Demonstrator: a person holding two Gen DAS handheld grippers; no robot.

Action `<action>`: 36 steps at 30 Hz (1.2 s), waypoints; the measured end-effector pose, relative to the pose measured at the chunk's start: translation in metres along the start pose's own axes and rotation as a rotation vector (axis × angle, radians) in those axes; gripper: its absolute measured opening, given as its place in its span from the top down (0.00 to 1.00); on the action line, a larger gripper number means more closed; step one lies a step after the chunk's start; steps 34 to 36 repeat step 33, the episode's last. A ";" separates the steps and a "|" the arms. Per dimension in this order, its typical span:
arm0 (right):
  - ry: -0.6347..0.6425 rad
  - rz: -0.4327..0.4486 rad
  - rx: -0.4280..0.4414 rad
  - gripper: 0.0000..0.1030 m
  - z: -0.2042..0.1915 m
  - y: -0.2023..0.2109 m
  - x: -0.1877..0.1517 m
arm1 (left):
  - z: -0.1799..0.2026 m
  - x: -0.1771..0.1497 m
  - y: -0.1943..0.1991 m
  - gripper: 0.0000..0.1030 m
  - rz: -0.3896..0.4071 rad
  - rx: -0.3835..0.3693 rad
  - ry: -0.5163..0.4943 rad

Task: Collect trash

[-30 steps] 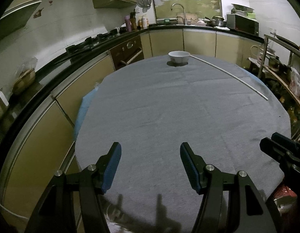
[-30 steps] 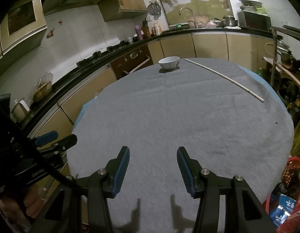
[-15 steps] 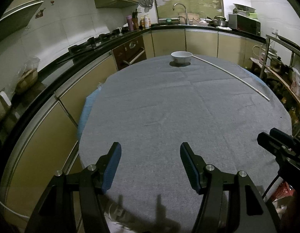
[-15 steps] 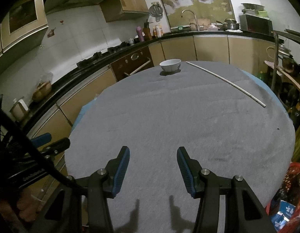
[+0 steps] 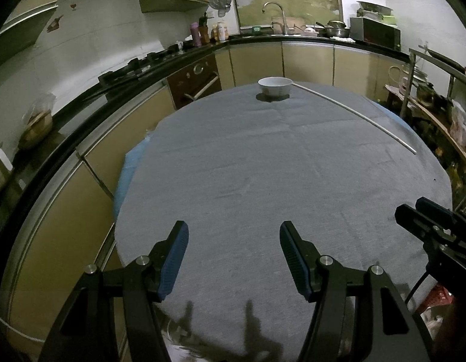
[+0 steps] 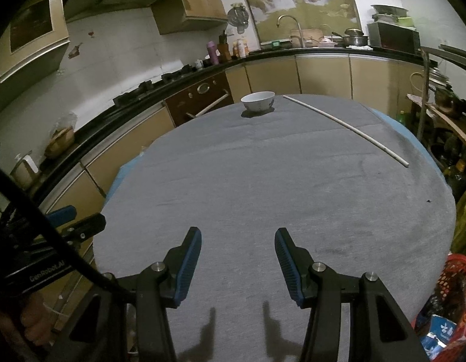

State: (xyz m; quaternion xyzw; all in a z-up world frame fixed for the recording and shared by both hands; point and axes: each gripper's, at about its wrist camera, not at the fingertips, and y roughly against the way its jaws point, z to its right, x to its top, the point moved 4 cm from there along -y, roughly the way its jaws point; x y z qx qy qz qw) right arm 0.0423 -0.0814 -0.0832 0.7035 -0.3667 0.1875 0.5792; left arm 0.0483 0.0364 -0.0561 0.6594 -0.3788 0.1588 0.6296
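Note:
A red basket holding wrappers, one blue, stands low beside the table at the right of the right wrist view; its edge shows in the left wrist view. My left gripper is open and empty over the near edge of the grey table. My right gripper is open and empty over the same near edge. Each gripper shows in the other's view: the right one and the left one. I see no loose trash on the table.
A white bowl stands at the table's far edge. A long white rod lies across the far right. Kitchen counters and cabinets curve round the left and back. A cluttered shelf stands at the right.
Both grippers have drawn back a little from the table and stayed open; more of the near edge and the red basket shows now.

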 end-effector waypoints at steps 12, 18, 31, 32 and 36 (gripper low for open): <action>-0.017 -0.004 0.000 0.47 0.007 -0.005 0.001 | 0.005 0.003 -0.004 0.38 -0.006 0.000 -0.014; -0.016 -0.003 -0.001 0.47 0.007 -0.004 0.002 | 0.005 0.003 -0.003 0.38 -0.006 -0.001 -0.014; -0.022 -0.006 -0.003 0.47 0.010 -0.005 0.002 | 0.007 0.004 -0.004 0.38 0.005 -0.007 -0.010; -0.024 -0.007 -0.006 0.47 0.012 -0.005 0.002 | 0.007 0.004 -0.007 0.38 -0.004 -0.014 -0.008; -0.026 -0.008 -0.011 0.47 0.014 -0.006 0.002 | 0.007 0.004 -0.014 0.38 -0.022 -0.027 -0.003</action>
